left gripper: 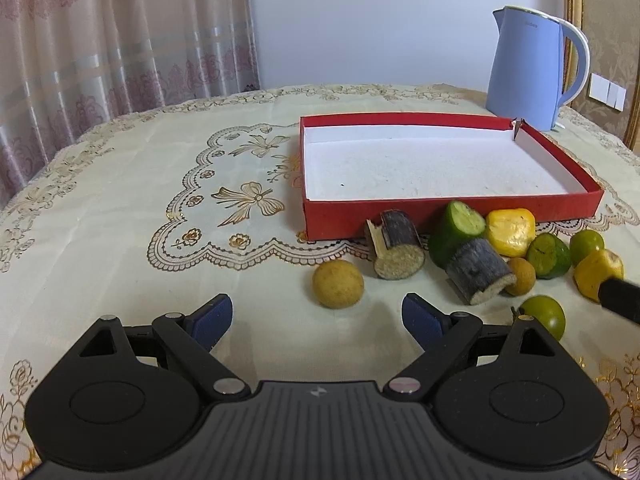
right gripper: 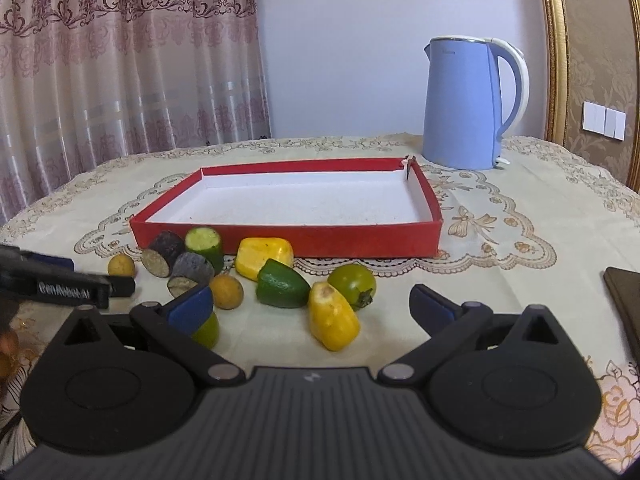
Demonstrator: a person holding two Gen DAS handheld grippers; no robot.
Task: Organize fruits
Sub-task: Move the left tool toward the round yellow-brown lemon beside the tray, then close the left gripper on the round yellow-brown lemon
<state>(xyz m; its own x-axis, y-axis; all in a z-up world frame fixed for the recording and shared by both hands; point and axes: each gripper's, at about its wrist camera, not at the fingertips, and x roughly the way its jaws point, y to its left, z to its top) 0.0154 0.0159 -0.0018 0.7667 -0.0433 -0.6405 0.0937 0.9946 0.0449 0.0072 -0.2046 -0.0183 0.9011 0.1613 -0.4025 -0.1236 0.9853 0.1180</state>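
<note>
A red tray (left gripper: 440, 216) with a white floor stands empty on the table. Cut fruit lies in front of it: two dark sugarcane stubs (left gripper: 396, 246), a cucumber piece (left gripper: 460, 232), yellow chunks (left gripper: 512, 230) and green round fruits (left gripper: 548, 256). My left gripper (left gripper: 318, 318) is open, and a tan round fruit (left gripper: 338, 284) sits just ahead of its gap. My right gripper (right gripper: 312, 304) is open too. A yellow chunk (right gripper: 332, 316) lies between its fingers, untouched. A green round fruit (right gripper: 208, 330) is half hidden under its left finger.
A blue kettle (right gripper: 468, 104) stands behind the tray at the back right. A dark flat object (right gripper: 624, 300) lies at the right table edge. The left gripper's finger (right gripper: 72, 280) reaches in from the left, close to the fruit pile. Curtains hang behind the table.
</note>
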